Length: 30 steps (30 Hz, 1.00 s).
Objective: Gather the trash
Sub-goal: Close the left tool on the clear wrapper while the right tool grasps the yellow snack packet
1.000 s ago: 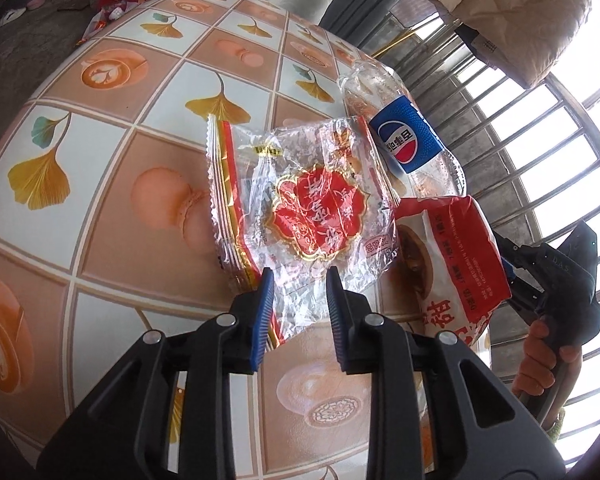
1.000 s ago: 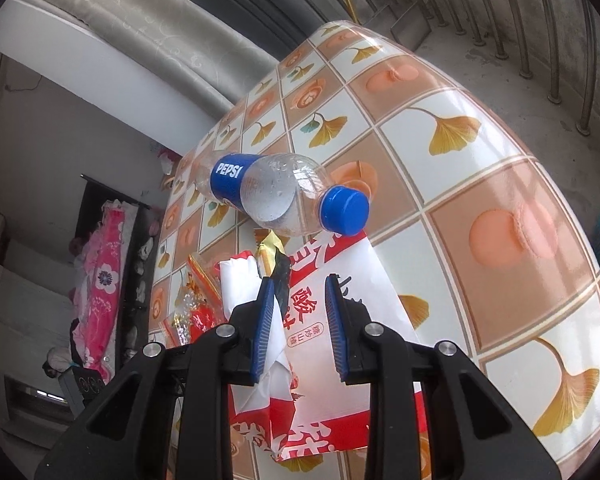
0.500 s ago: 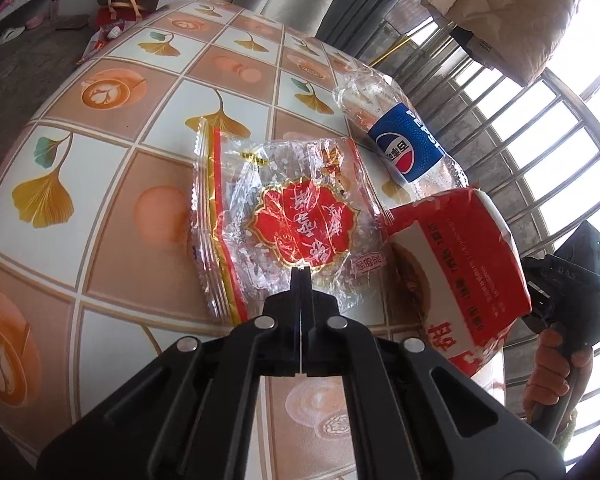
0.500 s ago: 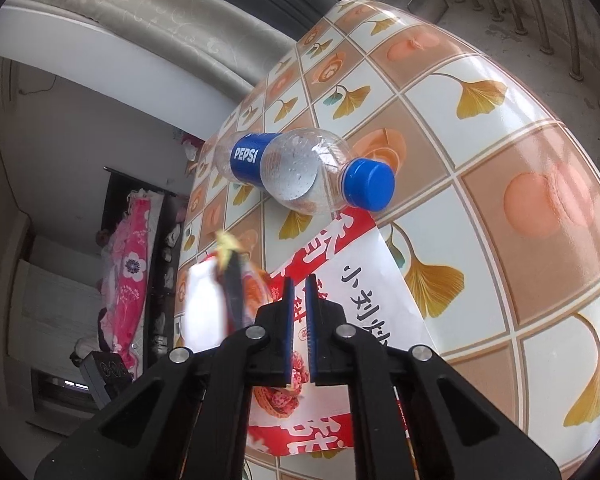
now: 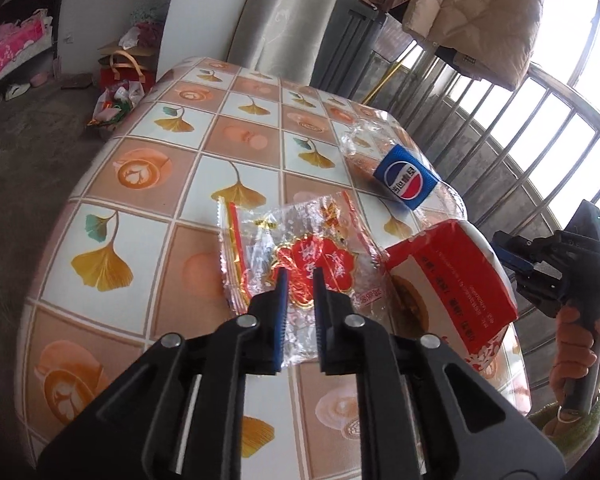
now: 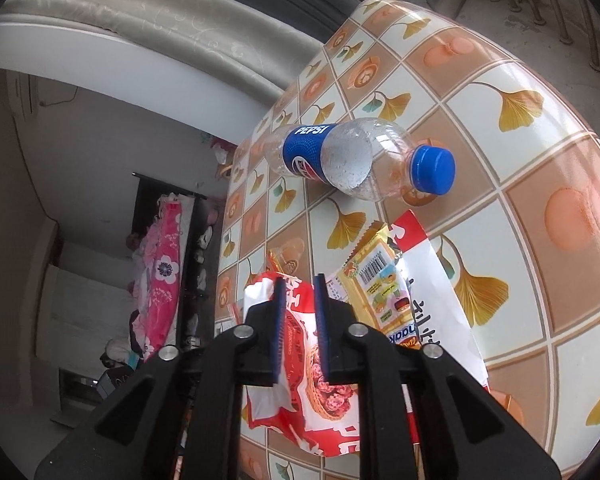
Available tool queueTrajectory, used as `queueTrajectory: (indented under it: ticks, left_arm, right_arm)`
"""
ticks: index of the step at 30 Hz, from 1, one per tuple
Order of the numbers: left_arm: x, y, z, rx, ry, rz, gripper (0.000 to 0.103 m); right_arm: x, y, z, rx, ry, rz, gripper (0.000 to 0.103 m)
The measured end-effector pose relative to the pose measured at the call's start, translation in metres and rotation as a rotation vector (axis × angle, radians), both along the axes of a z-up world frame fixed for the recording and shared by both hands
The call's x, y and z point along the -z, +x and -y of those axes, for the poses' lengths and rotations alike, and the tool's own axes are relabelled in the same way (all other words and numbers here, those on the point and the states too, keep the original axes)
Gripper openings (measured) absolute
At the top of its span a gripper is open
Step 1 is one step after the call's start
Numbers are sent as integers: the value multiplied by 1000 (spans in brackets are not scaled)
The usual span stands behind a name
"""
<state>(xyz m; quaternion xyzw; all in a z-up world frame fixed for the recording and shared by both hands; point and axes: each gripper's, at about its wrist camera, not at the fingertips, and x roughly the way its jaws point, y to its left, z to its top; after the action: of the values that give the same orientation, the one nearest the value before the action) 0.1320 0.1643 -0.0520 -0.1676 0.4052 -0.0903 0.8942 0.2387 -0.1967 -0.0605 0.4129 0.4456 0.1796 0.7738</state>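
A clear wrapper with a red emblem lies on the tiled table. My left gripper stands over its near edge, jaws a little apart with the wrapper between them. My right gripper holds a red and white snack bag lifted off the table; the bag also shows in the left wrist view. Under it lie a yellow snack wrapper and a white printed bag. An empty Pepsi bottle lies on its side beyond them.
The table's right edge runs along a metal railing. A beige coat hangs above the railing. Bags sit on the floor past the table's far left corner. A bed with pink bedding is in the room behind.
Both grippers closed half a second ago and now stand slightly parted. The right gripper has lifted the red and white bag, uncovering the yellow wrapper. The left gripper has pulled up and back.
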Motion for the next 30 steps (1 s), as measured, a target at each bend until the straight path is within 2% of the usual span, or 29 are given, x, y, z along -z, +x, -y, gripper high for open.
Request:
queueTrajectory:
  ticks: [4,8,11,15,18,25,27,30]
  left_arm:
    - [15,11,-15,-40,-11,-93,36]
    - [36,28,-31,-76,-127,-189,37]
    - [45,39,-41,-99,-204,-200,37]
    - [48,50,-46,-121,-232,-192,37]
    - [45,55,-39,-98,-160,-167,36]
    - [40,50,3,-30,212,-88,25]
    - [40,49,8,-25,259,-77,24]
    - [40,49,11,-22,291,-72,20]
  right_arm:
    - [0,-2,2,21,-42,-7,33]
    - [15,-6,7,40,-59,-58,36]
    - [26,-8,8,45,-62,-98,36]
    - [36,-10,10,55,-72,-128,36]
    - [40,-11,11,54,-81,-136,37]
    - [38,-8,0,25,-164,-128,38]
    - [37,-5,-7,6,-210,-126,43]
    - [37,-3,-19,-20,-299,-125,44]
